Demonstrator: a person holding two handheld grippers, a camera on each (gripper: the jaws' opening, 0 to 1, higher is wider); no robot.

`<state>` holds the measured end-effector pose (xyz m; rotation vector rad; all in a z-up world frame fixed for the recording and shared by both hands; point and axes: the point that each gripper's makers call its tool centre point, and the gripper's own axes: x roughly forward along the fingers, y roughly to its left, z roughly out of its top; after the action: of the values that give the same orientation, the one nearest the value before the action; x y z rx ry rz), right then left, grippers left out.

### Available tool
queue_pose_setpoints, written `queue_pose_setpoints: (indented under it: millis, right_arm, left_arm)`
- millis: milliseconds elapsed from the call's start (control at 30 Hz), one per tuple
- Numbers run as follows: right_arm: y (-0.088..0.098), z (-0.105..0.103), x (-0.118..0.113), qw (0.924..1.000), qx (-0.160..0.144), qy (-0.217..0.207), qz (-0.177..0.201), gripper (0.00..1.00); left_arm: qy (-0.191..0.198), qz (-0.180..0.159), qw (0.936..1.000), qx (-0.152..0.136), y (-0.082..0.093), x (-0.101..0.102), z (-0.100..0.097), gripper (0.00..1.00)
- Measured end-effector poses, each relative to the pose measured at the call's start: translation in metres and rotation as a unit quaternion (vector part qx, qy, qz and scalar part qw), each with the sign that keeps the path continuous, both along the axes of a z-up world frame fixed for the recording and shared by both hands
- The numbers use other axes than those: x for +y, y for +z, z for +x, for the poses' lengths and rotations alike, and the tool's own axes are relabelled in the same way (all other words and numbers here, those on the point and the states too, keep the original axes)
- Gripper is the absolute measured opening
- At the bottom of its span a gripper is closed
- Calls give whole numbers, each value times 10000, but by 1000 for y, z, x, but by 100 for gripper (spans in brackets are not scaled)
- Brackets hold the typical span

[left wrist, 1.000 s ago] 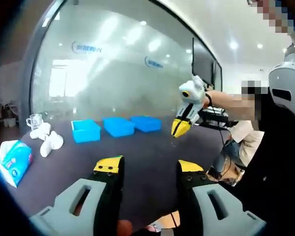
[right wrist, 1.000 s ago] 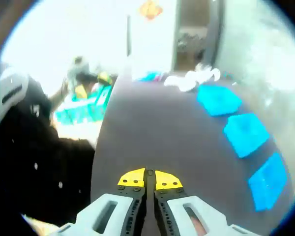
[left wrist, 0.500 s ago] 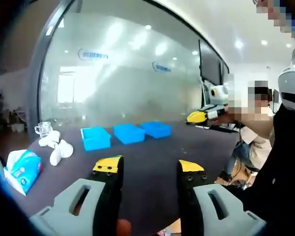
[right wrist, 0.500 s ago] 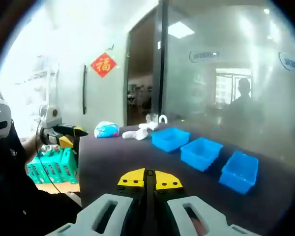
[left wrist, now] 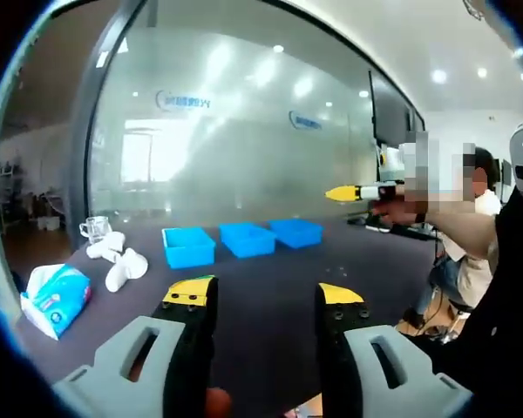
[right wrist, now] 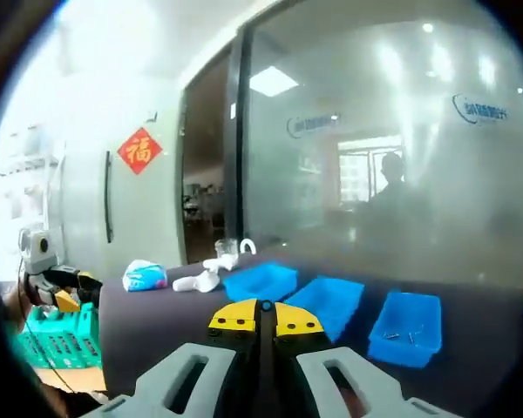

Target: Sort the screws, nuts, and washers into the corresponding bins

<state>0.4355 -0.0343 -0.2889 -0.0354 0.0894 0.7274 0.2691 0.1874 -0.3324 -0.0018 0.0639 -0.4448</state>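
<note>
Frosted glass wall [left wrist: 244,131], dark table [left wrist: 261,279], ceiling spotlights [left wrist: 438,76], open doorway [right wrist: 211,174]

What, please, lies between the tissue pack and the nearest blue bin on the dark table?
In the left gripper view, a cluster of white objects lies between the blue-and-white tissue pack and the nearest blue plastic bin, with a clear glass cup just behind them.

The dark desk [left wrist: 270,279] has a matt, smooth-looking top, and the three bright blue rectangular bins [left wrist: 241,239] look like smooth plastic. Frosted glass wall [left wrist: 244,131] behind is glossy with light reflections, and the blue-and-white tissue pack [left wrist: 54,298] looks like shiny plastic wrap.
</note>
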Motion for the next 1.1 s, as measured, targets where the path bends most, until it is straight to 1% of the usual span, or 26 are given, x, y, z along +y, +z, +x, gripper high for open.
queue_pose_setpoints:
  millis: [133,167,200,267,333,433,500,567,700,733,867,1100]
  right_arm:
    - [-3,31,9,9999,63,-136,23,2]
    - [-4,45,9,9996,127,-225,72,2]
    - [-4,54,11,9996,138,-241,78,2]
    - [-6,64,16,9993,162,-337,59,2]
    - [-9,81,21,9987,148,-495,-44,2]
    - [-13,102,30,9979,202,-611,-115,2]
    - [-17,114,39,9974,231,-634,-247,2]
    - [-20,126,45,9965,170,-677,-460,2]
    - [-23,150,55,9951,212,-790,-559,2]
    - [-25,155,56,9943,222,-817,-643,2]
    - [-29,169,58,9927,252,-918,-743,2]
    - [-34,183,60,9908,323,-1029,-817,2]
  left_arm:
    - [108,-59,9999,-14,2,6,-2,42]
    - [131,-65,9999,-19,3,7,-3,42]
    - [151,-73,9999,-25,4,8,-3,42]
    - [183,-92,9998,-32,4,10,-4,42]
    - [226,-104,9997,-33,5,12,-4,42]
    - [312,-146,9994,-45,6,15,-4,42]
    - [331,-177,9993,-60,7,15,-6,42]
    - [344,-197,9992,-69,7,15,-6,42]
    - [404,-181,9990,-101,8,16,-7,42]
    - [417,-179,9989,-108,8,17,-7,42]
    - [441,-223,9987,-107,8,19,-9,42]
    - [479,-234,9985,-115,8,22,-11,42]
